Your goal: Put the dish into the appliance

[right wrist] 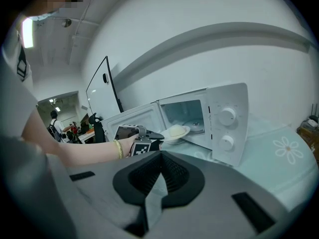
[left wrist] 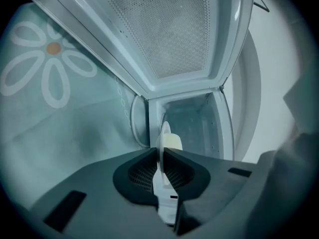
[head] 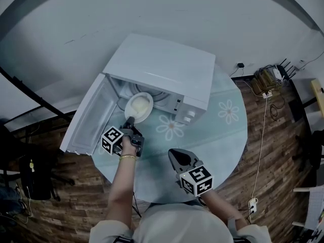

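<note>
The microwave cavity (head: 161, 92) gapes just above centre of the head view, hemmed by the swung-out door (head: 86, 116) on its left and the knob panel (head: 185, 114) on its right. The dish (head: 138, 107) in my left gripper (head: 130, 120) takes up part of that mouth. Bare table (head: 228, 135) lies free at right and lower centre, round my right gripper (head: 174, 155).

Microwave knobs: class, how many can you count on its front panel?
2. The upper knob sits on the control panel at the right of the microwave; the lower knob is directly beneath it. None appears hidden.
</note>
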`<state>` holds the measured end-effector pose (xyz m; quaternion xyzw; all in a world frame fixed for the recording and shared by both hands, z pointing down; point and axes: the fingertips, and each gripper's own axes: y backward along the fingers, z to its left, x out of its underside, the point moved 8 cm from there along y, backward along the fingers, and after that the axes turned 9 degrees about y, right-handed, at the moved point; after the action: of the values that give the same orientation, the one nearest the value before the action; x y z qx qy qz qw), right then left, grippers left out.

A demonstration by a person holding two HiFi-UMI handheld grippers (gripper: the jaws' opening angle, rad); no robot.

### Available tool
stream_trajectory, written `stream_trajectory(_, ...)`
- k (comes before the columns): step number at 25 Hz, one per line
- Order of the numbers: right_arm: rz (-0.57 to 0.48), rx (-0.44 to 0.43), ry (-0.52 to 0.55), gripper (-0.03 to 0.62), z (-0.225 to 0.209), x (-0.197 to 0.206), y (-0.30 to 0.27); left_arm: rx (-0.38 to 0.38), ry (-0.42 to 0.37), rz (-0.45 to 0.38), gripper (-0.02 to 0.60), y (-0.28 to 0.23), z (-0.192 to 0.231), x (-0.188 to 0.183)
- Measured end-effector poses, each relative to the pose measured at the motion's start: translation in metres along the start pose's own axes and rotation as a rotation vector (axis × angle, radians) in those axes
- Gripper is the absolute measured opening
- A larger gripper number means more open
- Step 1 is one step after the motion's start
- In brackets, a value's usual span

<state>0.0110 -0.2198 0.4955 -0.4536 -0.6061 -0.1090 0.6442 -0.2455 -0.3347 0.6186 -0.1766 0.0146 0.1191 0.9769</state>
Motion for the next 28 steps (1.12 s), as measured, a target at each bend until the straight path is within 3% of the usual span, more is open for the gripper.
stream_trajectory(28,0.011,0.005,-0.026,0.005,-0.02,0.006,-0.003,-0.033,-0.004,0.009,0.038,-0.069,-0.013,-0.004)
